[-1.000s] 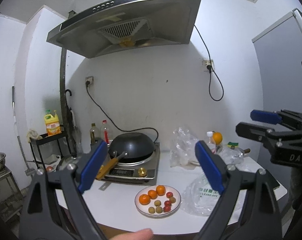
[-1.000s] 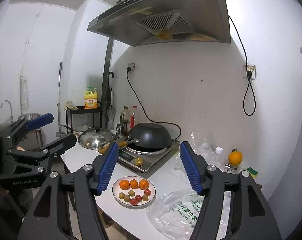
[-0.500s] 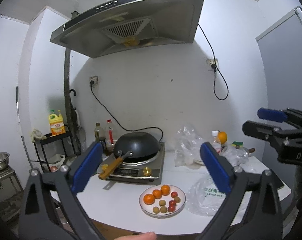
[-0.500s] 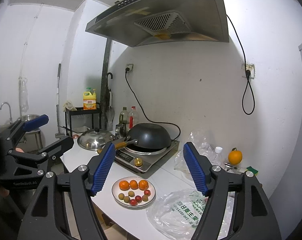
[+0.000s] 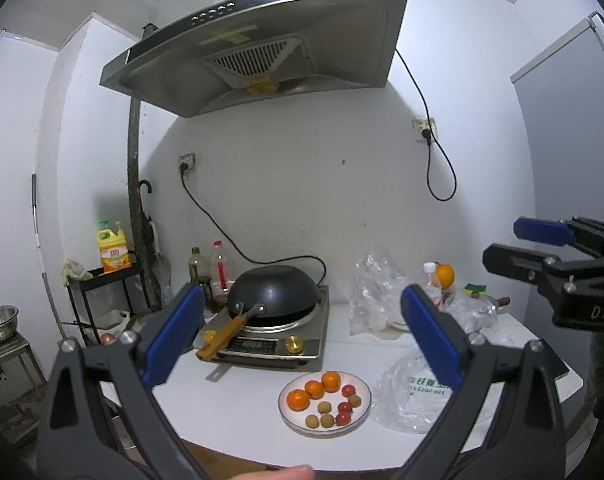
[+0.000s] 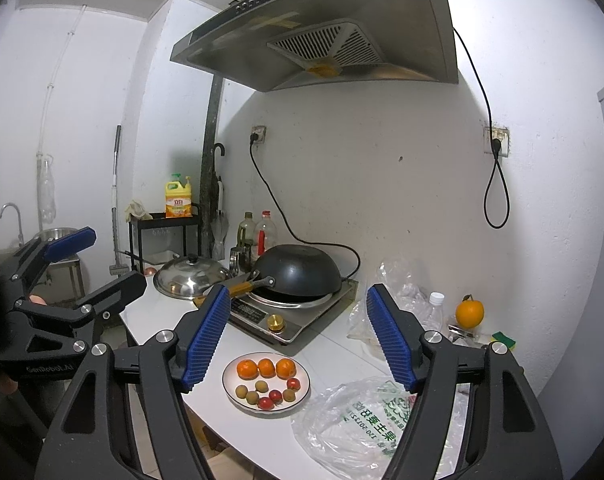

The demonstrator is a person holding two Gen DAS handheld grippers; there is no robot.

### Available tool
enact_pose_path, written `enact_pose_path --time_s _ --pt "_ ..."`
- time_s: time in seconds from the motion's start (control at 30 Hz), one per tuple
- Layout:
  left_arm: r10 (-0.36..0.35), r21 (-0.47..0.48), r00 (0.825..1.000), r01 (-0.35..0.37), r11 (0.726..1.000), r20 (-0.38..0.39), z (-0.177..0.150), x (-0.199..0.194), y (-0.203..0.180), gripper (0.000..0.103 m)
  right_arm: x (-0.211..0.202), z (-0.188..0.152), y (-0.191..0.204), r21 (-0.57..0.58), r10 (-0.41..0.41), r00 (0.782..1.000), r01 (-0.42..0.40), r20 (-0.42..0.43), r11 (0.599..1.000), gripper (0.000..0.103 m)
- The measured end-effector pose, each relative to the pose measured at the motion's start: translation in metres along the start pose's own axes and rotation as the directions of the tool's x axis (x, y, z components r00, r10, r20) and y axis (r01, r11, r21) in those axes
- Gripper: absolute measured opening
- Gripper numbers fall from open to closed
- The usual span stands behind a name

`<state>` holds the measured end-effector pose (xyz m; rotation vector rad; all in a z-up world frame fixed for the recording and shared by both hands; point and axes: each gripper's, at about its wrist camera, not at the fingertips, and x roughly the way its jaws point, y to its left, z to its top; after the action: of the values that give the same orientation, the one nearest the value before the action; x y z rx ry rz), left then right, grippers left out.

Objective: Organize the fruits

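A white plate (image 5: 361, 411) near the counter's front edge holds three small oranges (image 5: 314, 389), red cherry tomatoes (image 5: 345, 407) and brownish-green round fruits (image 5: 323, 407); the plate also shows in the right wrist view (image 6: 303, 377). A clear plastic bag (image 5: 414, 394) with green print lies right of the plate and also shows in the right wrist view (image 6: 358, 424). My left gripper (image 5: 302, 342) is open and empty, held back from the counter. My right gripper (image 6: 298, 338) is open and empty, also well above and short of the plate.
An induction cooker (image 5: 274, 342) with a black wok (image 5: 274, 292) stands behind the plate. A steel lid (image 6: 192, 276) lies at its left. A large orange (image 6: 469, 313), a bottle (image 6: 434, 312) and crumpled bags (image 5: 376, 288) sit at the back right. A range hood (image 5: 262, 44) hangs overhead.
Both grippers have drawn back and tilted up a little, so the plate and counter sit slightly lower and farther in both views. Jaws stay open.
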<state>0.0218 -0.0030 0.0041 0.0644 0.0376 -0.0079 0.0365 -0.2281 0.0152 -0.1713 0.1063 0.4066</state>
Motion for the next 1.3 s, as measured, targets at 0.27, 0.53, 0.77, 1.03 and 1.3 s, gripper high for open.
enact_pose_path --time_s 0.27,0.53,0.77,1.03,1.3 --pt "-0.007 0.005 1.0 0.007 1.0 0.003 -0.0011 0.0001 0.0003 0.1 0.0016 -0.0003 -0.0005 0.002 -0.001 1.0 0.001 -0.001 1.0 0.074" --pt "-0.008 0.004 1.0 0.007 1.0 0.005 -0.0014 0.0002 0.0015 0.1 0.0037 -0.0015 -0.0013 0.001 -0.003 1.0 0.003 -0.006 1.0 0.074" --pt "-0.008 0.007 1.0 0.008 1.0 0.004 -0.0004 0.0004 -0.0003 0.1 0.0037 -0.0018 -0.0013 0.0 -0.004 1.0 0.004 -0.005 1.0 0.074" --pt "-0.013 0.008 1.0 0.013 1.0 0.003 0.0002 0.0009 -0.0001 0.1 0.0034 -0.0013 -0.0012 -0.001 -0.004 1.0 0.004 -0.005 1.0 0.074" --pt "-0.027 0.009 1.0 0.027 1.0 0.008 -0.0008 0.0005 -0.0012 0.1 0.0049 -0.0013 -0.0021 -0.001 -0.003 1.0 0.003 -0.003 1.0 0.074"
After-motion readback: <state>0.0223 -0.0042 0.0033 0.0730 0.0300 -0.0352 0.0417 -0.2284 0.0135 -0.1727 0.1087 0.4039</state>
